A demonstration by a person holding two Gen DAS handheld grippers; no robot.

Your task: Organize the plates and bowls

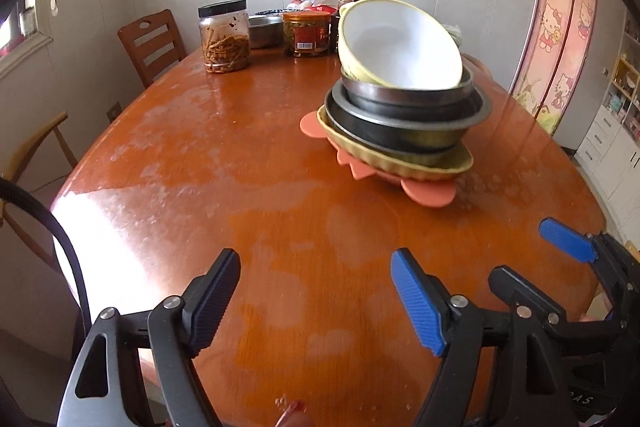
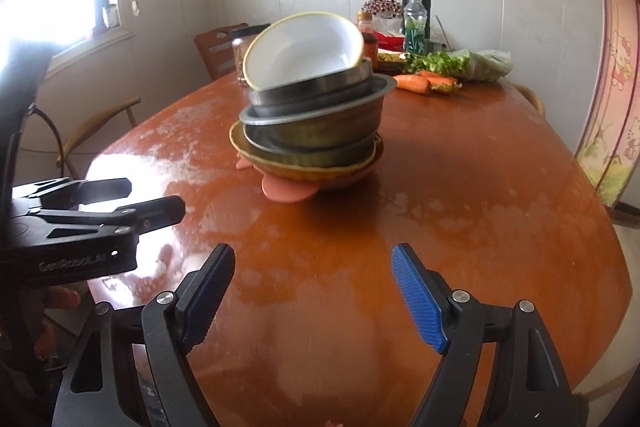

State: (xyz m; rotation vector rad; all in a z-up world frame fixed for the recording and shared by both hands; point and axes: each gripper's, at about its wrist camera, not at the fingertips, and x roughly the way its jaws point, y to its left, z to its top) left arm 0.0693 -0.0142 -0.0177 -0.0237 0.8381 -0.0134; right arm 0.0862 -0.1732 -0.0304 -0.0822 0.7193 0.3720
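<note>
A stack of dishes stands on an orange silicone mat on the brown table. At the bottom is a yellow scalloped dish, then metal bowls, and on top a tilted yellow bowl with a white inside. My left gripper is open and empty over the near table, short of the stack; it also shows in the right wrist view. My right gripper is open and empty; it also shows at the left wrist view's lower right.
Jars, a steel bowl, bottles and flowers stand at the table's far end. Carrots and greens lie at the far right. Wooden chairs stand at the left. The table edge is at the left.
</note>
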